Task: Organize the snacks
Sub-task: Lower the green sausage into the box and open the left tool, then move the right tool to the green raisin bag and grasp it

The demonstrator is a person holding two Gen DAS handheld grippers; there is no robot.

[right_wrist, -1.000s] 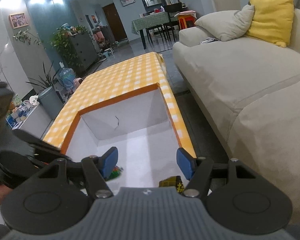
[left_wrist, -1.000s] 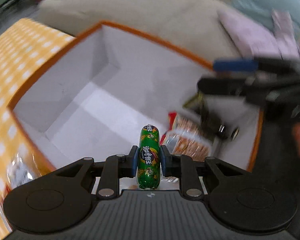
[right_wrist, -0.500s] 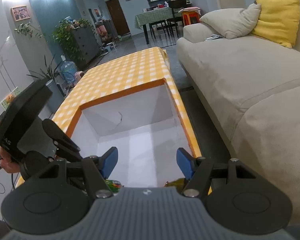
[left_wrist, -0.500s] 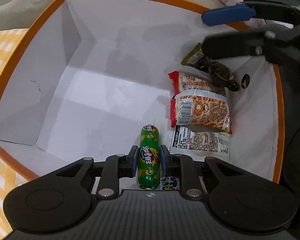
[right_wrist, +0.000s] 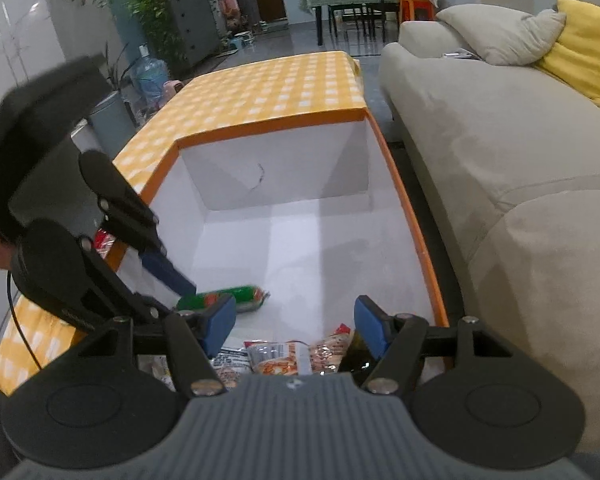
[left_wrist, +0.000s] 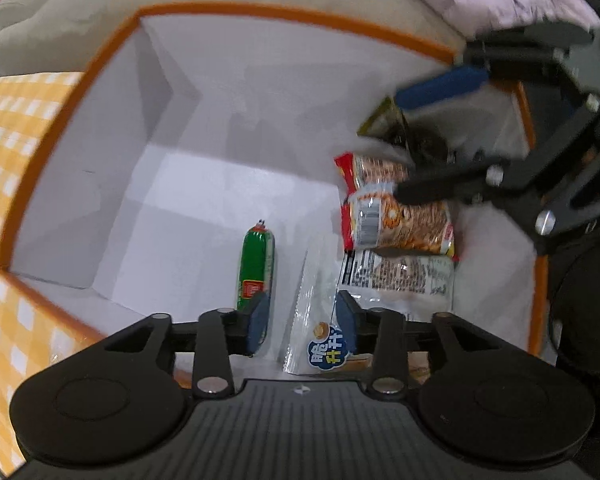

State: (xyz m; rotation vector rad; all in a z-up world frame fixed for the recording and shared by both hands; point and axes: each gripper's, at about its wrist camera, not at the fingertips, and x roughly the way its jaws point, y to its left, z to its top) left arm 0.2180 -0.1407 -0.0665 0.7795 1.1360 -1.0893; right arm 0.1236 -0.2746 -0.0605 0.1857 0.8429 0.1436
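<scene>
Inside the white, orange-rimmed box [left_wrist: 204, 14] a green sausage stick [left_wrist: 255, 266] lies beside several snack packets [left_wrist: 400, 216]. The left gripper [left_wrist: 300, 322] has just been opening, its jaws apart and empty. The right gripper [right_wrist: 296, 322] hangs open, empty; only its camera shows the sofa [right_wrist: 500, 152].

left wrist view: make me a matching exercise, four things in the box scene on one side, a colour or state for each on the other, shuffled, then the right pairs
Things:
1. green sausage
2. left gripper
3. box rim
4. orange-and-red snack packet

Descriptions:
A. orange
B. lying on the white floor of the box, free of any pads
C. jaws just opened, nothing between the pads
D. has a barcode facing up, with the right gripper just above it

Pairs: 1-B, 2-C, 3-A, 4-D
</scene>
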